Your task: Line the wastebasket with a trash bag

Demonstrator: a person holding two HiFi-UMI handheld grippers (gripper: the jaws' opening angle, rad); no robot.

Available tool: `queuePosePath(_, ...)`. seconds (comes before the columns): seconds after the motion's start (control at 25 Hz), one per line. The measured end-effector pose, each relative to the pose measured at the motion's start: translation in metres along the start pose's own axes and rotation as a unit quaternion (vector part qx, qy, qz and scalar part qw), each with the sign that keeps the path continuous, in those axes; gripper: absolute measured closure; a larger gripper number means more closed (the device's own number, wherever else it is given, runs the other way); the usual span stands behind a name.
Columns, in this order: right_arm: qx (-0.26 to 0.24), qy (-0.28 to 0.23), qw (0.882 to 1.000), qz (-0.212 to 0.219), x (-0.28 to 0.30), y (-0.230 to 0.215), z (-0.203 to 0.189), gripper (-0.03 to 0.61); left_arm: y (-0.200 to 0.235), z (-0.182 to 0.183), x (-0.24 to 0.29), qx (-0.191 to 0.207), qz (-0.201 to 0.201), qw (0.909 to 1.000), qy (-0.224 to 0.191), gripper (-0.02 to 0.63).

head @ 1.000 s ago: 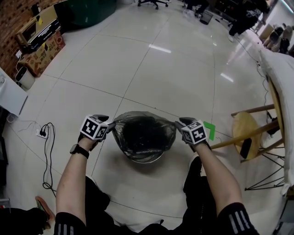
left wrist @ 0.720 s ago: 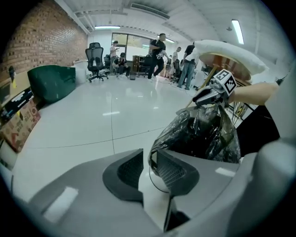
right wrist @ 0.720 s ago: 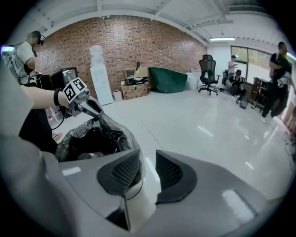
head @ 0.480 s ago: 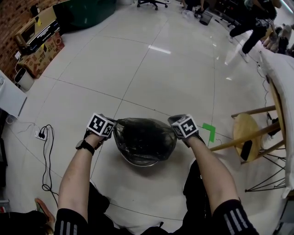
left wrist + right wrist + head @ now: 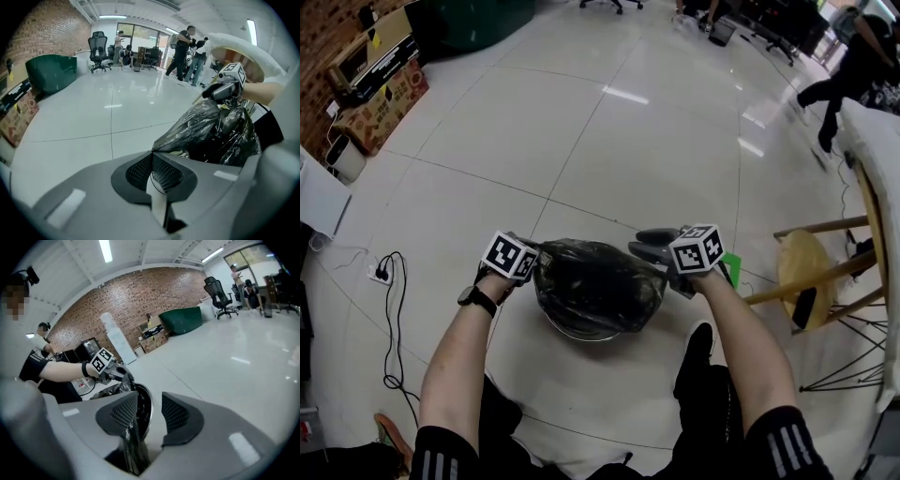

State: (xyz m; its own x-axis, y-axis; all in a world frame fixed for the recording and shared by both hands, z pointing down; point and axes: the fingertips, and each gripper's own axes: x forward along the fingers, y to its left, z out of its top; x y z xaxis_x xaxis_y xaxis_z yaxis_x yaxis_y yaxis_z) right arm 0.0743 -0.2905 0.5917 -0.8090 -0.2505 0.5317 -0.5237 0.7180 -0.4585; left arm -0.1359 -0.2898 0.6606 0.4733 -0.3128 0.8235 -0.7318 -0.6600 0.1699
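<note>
Bag work looks about half done. The black trash bag (image 5: 595, 286) sits over the wastebasket (image 5: 581, 330) on the floor (image 5: 609, 150), between both hands. The left gripper (image 5: 532, 255) pinches the bag's edge tight. The right gripper (image 5: 649, 243) has just been opening its 2 jaws, and a strip of bag lies loose between them. I think it should pinch the edge lower down. Then both should pull slowly over the rim, so the thin bag does not rip.
</note>
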Motion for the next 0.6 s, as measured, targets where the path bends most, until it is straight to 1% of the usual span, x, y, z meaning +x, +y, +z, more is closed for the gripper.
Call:
queuePosePath(0.08, -0.003, 0.0, 1.0, 0.025, 0.0, 0.009, -0.001, 0.408, -0.002, 0.002, 0.0, 0.003, 0.001, 1.0, -0.002, 0.613)
queuePosePath(0.24, -0.016, 0.023, 0.997, 0.077, 0.006, 0.03, -0.014, 0.408, -0.002, 0.003, -0.002, 0.009, 0.004, 0.9999, -0.001, 0.613)
queuePosePath(0.32, -0.02, 0.034, 0.994, 0.097, 0.007, 0.038, -0.02, 0.408, -0.002, 0.003, -0.002, 0.012, 0.006, 0.9999, -0.001, 0.613)
queuePosePath(0.4, -0.021, 0.032, 0.993, 0.114, 0.006, 0.045, -0.019, 0.41, -0.002, 0.005, -0.003, 0.015, 0.009, 0.9999, -0.001, 0.613)
queuePosePath(0.48, -0.027, 0.034, 0.991, 0.125, 0.004, 0.05, -0.02, 0.409, -0.003, 0.006, -0.002, 0.017, 0.009, 0.9998, -0.002, 0.613)
queuePosePath(0.6, -0.071, 0.084, 0.987, 0.114, 0.009, 0.052, -0.036, 0.411, -0.004, 0.006, -0.002, 0.017, 0.009, 0.9998, -0.003, 0.613)
